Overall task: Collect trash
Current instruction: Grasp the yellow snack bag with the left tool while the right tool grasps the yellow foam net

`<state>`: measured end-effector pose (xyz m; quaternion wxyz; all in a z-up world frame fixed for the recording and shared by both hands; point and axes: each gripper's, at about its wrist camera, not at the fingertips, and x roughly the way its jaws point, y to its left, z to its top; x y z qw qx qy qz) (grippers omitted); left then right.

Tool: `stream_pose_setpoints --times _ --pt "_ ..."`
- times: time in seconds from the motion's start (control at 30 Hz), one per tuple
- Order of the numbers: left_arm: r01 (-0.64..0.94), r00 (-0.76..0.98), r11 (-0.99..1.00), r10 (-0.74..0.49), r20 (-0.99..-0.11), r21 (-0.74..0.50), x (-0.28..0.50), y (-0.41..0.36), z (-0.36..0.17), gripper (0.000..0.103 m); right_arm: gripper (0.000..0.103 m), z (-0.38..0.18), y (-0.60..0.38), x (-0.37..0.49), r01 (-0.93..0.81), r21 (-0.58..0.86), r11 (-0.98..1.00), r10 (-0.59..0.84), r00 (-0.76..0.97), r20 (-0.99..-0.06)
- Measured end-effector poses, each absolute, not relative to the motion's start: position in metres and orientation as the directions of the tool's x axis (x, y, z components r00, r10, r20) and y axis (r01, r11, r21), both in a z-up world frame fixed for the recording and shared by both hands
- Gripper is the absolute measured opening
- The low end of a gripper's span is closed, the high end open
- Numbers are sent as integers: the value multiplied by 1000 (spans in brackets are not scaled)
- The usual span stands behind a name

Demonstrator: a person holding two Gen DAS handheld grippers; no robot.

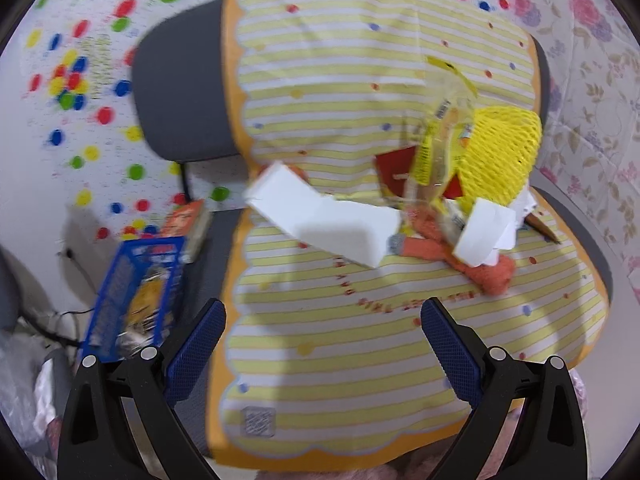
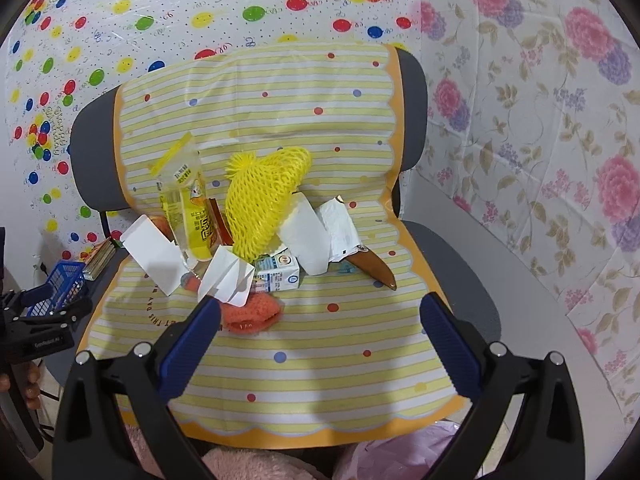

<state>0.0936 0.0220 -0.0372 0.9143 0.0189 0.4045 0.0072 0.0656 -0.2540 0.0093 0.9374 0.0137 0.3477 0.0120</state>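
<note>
**Both grippers open above the trash pile, nothing picked yet**

The trash sits heaped on a striped yellow mat [image 2: 280,360] draped over a grey chair [image 2: 452,264], gathered where the seat meets the backrest. The landmark is the yellow foam net [image 2: 264,200] at the centre of the heap. Just left of it leans a clear yellow wrapper [image 2: 188,208]; touching its lower edge lies a small milk carton [image 2: 276,276]; to its right curl white paper strips [image 2: 316,232], with a brown pointed piece [image 2: 376,268] beyond them. In front of the net, nearer the camera, lie folded white paper [image 2: 224,280] and an orange knitted item [image 2: 250,314].

The right gripper [image 2: 320,344] hovers in front of the net with its jaws spread wide and empty. The left gripper [image 1: 322,348] is likewise open and holds nothing; its view is motion-blurred, and a blue basket [image 1: 132,296] shows on the floor well left of the net, probably the place for the trash.

The step in hand seems to be the first pick. The pieces are light, overlapping and easily dragged, so taking the nearest loose one, such as the folded paper, looks wise. The jaws should straddle an upstanding edge, not press flat into the mat, or the mat may bunch and get pinched. Lifting straight up should spare the neighbouring pieces.
</note>
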Motion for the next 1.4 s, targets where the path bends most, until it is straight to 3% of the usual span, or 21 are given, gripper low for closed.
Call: stream_pose_setpoints --times 0.27,0.43,0.97,1.0,1.03,1.2,1.23,1.33,1.4 --pt "90 683 996 -69 -727 -10 145 -15 -43 97 97 -3 -259 90 -20 15 1000 25 768 -640" --pt "114 688 992 -46 -724 46 176 -42 -50 97 97 -5 -265 98 -7 14 1000 15 772 -635" --pt "113 730 993 -69 -680 21 245 -76 -54 89 97 -27 -281 121 33 3 999 -22 744 -667" --pt "112 729 994 -72 -681 16 246 -74 -54 85 97 -28 -281 122 31 3 1000 -21 742 -670" --pt "112 726 994 -73 -684 13 247 -72 -55 62 96 -29 -279 122 28 2 1000 -19 740 -672" --pt "139 725 989 -131 -677 -42 239 -49 -50 37 84 -31 -277 120 33 5 999 -21 730 -683" --pt "147 732 988 -144 -665 -52 236 -43 -45 24 78 -31 -277 121 34 9 999 -19 729 -685" --pt "156 777 986 -160 -609 -60 223 -25 -21 12 63 -29 -275 121 21 17 1000 -4 730 -684" --pt "154 800 986 -163 -577 -65 207 -15 -3 11 52 -26 -274 119 4 25 1000 15 734 -679"
